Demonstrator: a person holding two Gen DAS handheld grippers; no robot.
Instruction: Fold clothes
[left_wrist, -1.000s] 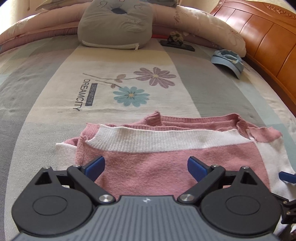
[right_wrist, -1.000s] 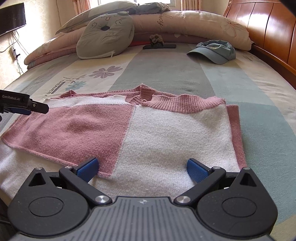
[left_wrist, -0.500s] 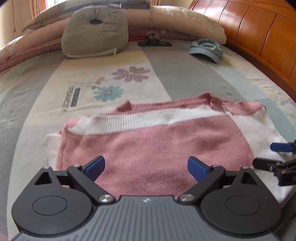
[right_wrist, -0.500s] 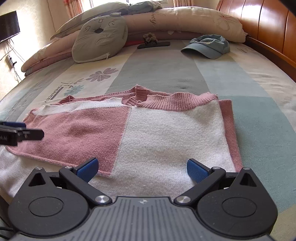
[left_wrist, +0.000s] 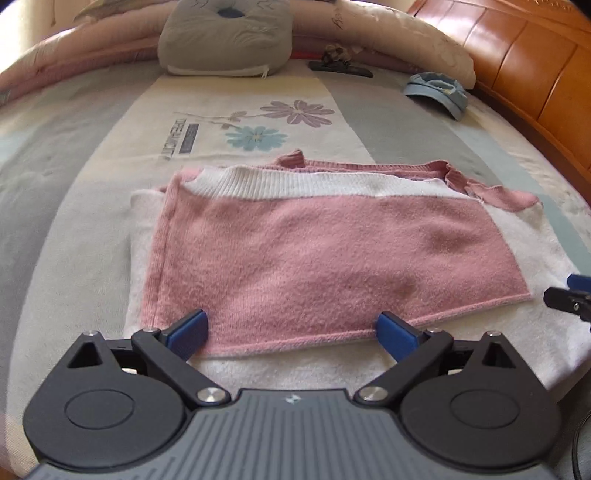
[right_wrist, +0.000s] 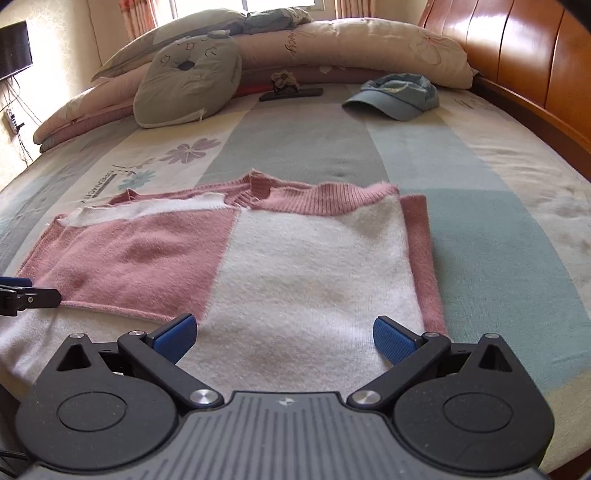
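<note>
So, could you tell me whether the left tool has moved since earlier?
Yes: against the sweater, the left tool drew back toward the camera, from the pink panel's far corner to its near hem.

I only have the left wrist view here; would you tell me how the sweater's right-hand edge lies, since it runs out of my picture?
Observer: In the right wrist view the sweater ends in a pink strip folded along its right side, lying flat on the bed.
Operator: Thank you. Is the right gripper holding anything?
Observer: No; the right gripper is open, its fingers over the white near part.
Operator: Anything else I miss?
Observer: A dark screen hangs on the left wall.
</note>
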